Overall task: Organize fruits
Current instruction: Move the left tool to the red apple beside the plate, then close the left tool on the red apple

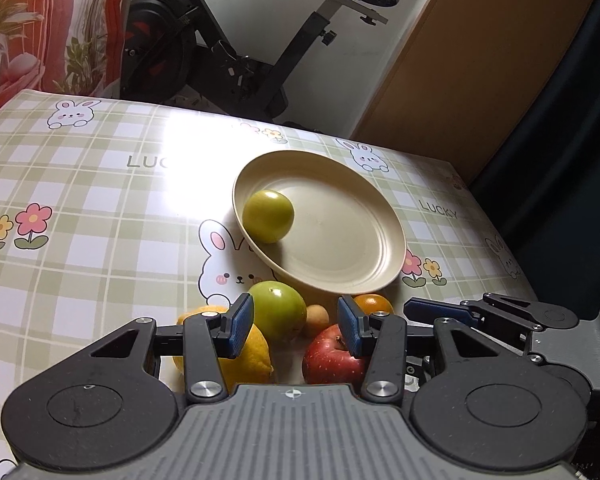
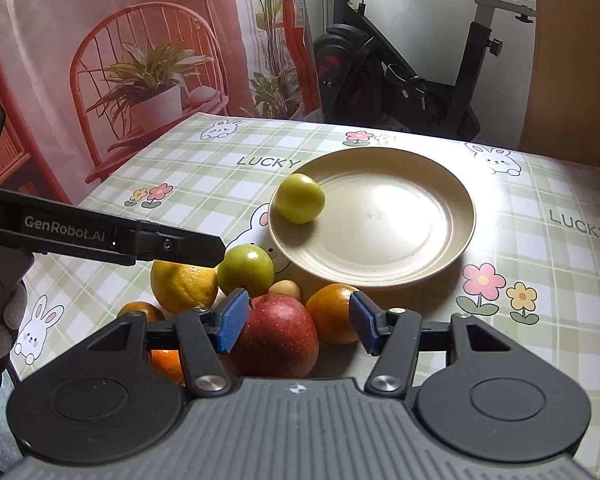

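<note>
While one green fruit [image 1: 268, 216] sits inside the plate [image 1: 340, 272], both tongs, left [image 1: 296, 326] and right [image 2: 296, 322], gape wide, empty, near the fruit pile [image 2: 240, 292] beside that plate.

Checked tablecloth [image 2: 204, 184] carries plate [image 2: 432, 268], fruit pile [image 2: 276, 332], possibly touching.

Left gripper [image 1: 296, 324] jaws spread wide, nothing between the pads, poised above a cluster of fruit. Green fruit [image 1: 278, 310] sits between the fingertips. Lemon [image 1: 244, 360] under left finger; red apple [image 1: 332, 356] under right finger. Small tan fruit [image 1: 317, 317] between green fruit and apple. Orange [image 1: 374, 303] just behind. Cream plate [image 1: 340, 240] beyond, holding a second green fruit [image 1: 268, 216] near its left rim. Right gripper [image 1: 500, 312] at right edge. Checked tablecloth [image 1: 80, 200].
</note>
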A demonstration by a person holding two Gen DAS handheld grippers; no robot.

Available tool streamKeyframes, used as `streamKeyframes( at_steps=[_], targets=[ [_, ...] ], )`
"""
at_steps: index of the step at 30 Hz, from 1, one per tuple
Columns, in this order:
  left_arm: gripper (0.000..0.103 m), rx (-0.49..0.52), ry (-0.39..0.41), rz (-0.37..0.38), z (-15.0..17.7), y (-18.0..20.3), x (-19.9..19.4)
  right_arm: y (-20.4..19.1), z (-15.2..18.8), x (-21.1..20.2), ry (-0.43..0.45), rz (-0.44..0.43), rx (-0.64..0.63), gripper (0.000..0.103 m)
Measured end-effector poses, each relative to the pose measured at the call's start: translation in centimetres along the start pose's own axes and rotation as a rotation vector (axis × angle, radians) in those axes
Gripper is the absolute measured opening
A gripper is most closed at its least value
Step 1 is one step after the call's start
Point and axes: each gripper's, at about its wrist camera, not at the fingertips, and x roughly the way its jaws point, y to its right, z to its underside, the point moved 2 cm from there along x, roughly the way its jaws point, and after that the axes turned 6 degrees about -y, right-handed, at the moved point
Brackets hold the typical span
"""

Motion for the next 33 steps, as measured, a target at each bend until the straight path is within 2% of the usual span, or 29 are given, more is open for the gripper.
streamKeyframes(
  at_steps=[10,22,29,33],
  targets=[
    [0.049,0.045,-0.079,0.066,1.7,1.3,2.0,1.2,1.8,-1.6,0.007,-0.020,0.038,0.058],
    [0.049,0.011,-0.119,0.151,2.3,1.9,3.5,2.2,2.7,-2.3,0.006,0.009,0.065,0.058],
    [0.051,0.011,-0.140,0.154,2.2,2.0,4.1,0.6,2.8,-2.8,-0.011,-0.020,-0.016,0.058],
    [0.051,0.004,-0.143,0.161,2.2,1.9,4.1,0.2,3.0,-2.9,-0.021,-0.035,-0.034,0.062]
  ],
)
